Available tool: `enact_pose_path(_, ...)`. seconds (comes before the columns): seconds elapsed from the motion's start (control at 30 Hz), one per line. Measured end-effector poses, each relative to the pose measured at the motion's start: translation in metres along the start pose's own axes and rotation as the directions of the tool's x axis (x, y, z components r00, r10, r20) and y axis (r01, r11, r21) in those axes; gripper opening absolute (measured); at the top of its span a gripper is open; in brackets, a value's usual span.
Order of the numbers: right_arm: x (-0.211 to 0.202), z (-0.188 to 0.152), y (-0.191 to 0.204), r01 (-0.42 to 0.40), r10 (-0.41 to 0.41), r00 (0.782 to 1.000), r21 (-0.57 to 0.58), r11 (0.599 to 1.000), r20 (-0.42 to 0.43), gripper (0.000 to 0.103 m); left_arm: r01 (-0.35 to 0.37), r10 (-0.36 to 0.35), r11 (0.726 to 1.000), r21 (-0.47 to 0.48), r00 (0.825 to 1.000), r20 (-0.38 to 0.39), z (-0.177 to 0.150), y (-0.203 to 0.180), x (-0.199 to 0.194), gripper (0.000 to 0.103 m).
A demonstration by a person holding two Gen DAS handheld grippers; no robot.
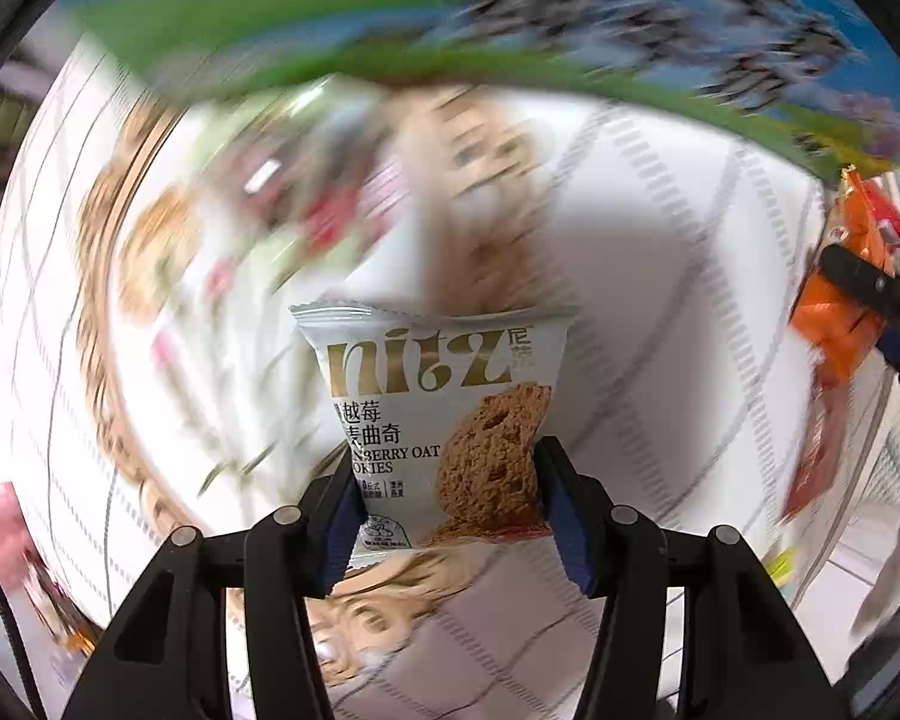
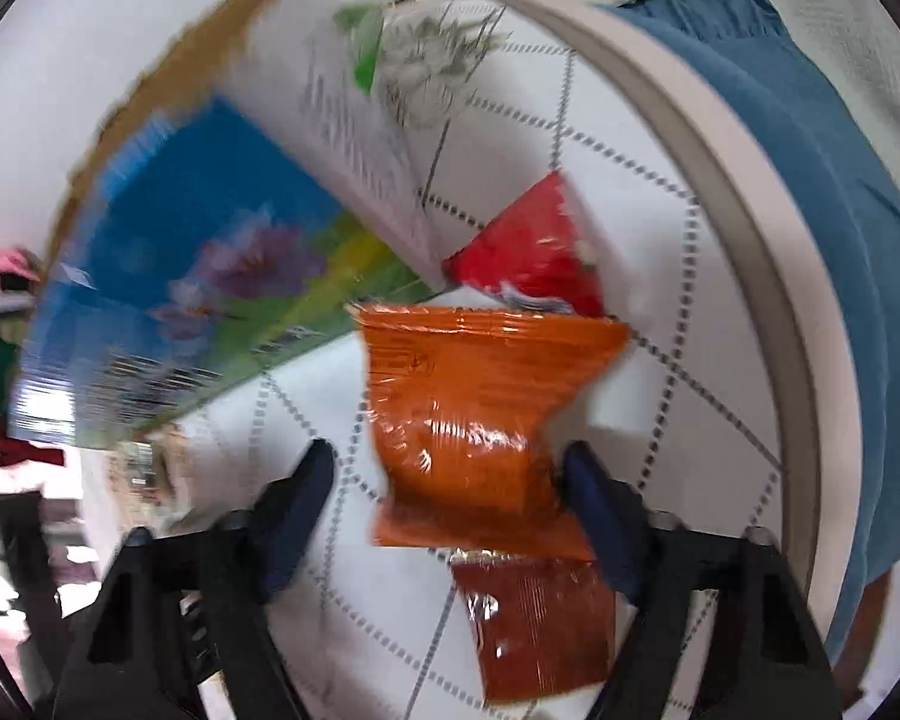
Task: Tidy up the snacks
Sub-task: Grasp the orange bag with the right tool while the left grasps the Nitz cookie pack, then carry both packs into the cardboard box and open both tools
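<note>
A white cookie packet [image 1: 444,426], printed "nitz" in gold with a brown oat cookie pictured, is standing upright, pinched at its lower sides between the jaws. An orange packet [image 2: 480,414], glossy and crumpled, is hanging between the other jaws. A red packet [image 2: 534,252] is lying just behind it, and a darker orange-red packet [image 2: 540,624] is lying below it.

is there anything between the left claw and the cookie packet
No, nothing visible. The left claw already has the nitz cookie packet pinched between its two pads, with no other wrapper or object wedged in. The surroundings are too motion-blurred to judge where it goes next.
</note>
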State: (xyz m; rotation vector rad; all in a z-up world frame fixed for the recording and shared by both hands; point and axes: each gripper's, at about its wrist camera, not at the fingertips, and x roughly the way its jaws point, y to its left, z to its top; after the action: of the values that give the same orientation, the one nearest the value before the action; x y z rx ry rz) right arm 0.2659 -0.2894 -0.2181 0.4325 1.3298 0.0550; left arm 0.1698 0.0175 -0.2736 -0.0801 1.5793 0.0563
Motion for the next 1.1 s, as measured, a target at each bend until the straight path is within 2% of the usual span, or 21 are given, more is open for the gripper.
enact_pose_path(0.17,0.005,-0.009,0.017,0.016,-0.017,1.000,-0.062,0.998,-0.021,0.055,0.041,-0.041,0.998,-0.047,0.999,0.006,-0.020,0.030,0.001,0.052)
enact_pose_path(0.33,-0.003,-0.057,0.056,-0.063,0.024,0.985,-0.228,0.972,-0.169,0.055,0.088,-0.087,0.993,-0.073,0.996,0.012,-0.025,0.049,-0.001,0.052)
enact_pose_path(0.4,0.004,-0.078,0.071,-0.087,0.016,0.971,-0.290,0.953,-0.237,0.055,0.095,-0.096,0.992,-0.080,0.995,0.002,-0.022,0.049,0.003,0.052)
enact_pose_path(0.47,0.014,-0.095,0.083,-0.075,-0.017,0.964,-0.334,0.940,-0.265,0.055,0.098,-0.099,0.992,-0.084,0.995,-0.008,-0.024,0.045,0.009,0.053)
enact_pose_path(0.57,0.024,-0.106,0.089,-0.040,-0.046,0.969,-0.337,0.941,-0.244,0.055,0.097,-0.099,0.992,-0.083,0.995,-0.018,-0.015,0.043,0.011,0.056)
enact_pose_path(0.73,0.032,-0.107,0.086,-0.008,-0.054,0.975,-0.279,0.960,-0.214,0.058,0.078,-0.080,0.995,-0.063,0.997,-0.018,-0.009,0.028,0.018,0.063)
enact_pose_path(0.8,0.033,-0.107,0.085,0.006,-0.061,0.978,-0.269,0.963,-0.199,0.059,0.068,-0.069,0.996,-0.050,0.997,-0.017,-0.009,0.025,0.022,0.063)
enact_pose_path(0.87,0.033,-0.108,0.085,0.020,-0.070,0.981,-0.260,0.965,-0.183,0.059,0.063,-0.064,0.997,-0.047,0.998,-0.016,0.001,-0.005,0.033,0.063)
enact_pose_path(1.1,0.044,-0.108,0.098,0.049,-0.090,0.983,-0.242,0.969,-0.161,0.059,0.064,-0.064,0.997,-0.035,0.998,-0.002,0.002,-0.012,0.024,0.062)
